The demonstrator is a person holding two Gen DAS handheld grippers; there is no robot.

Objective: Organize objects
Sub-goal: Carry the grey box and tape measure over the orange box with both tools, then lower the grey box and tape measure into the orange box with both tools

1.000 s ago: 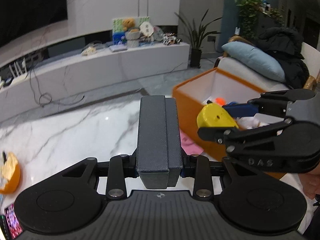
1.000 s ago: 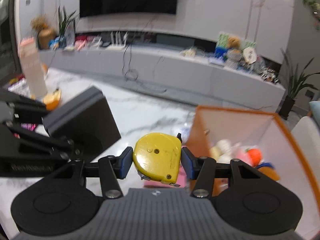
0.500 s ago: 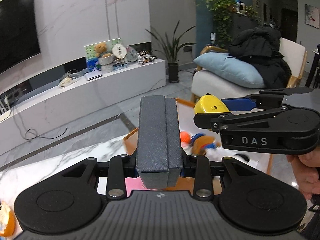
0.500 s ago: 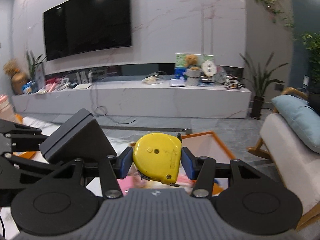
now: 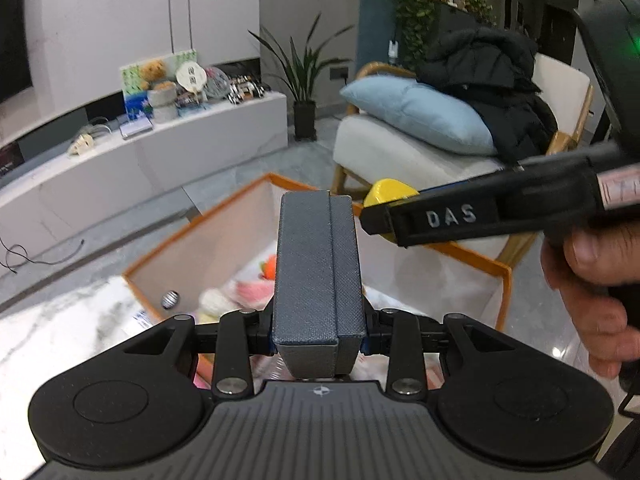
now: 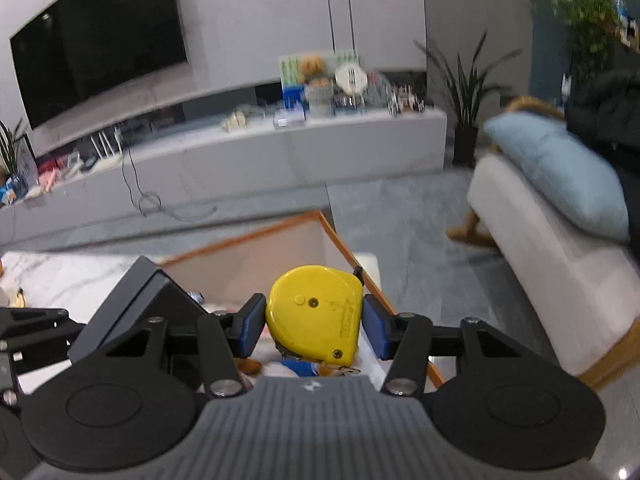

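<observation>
Two grippers are each gripping something above the orange bin [image 5: 400, 236]. Nearest, the left gripper [image 5: 318, 340] is pinching a grey case [image 5: 316, 268] between its fingers, the case pointing forward over the bin's toys. To its right, the right gripper [image 6: 314, 328] is clamping a yellow tape measure [image 6: 316, 312] over the bin's right rim. Farther right, a white chair [image 5: 400, 152] is carrying a blue pillow [image 5: 420, 114].

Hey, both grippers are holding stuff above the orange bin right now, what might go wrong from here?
1. The left gripper with the grey case and the right gripper with the yellow tape measure sit close together; they may collide.
2. The orange bin already holds toys, so the hard tape measure might land on them.
</observation>
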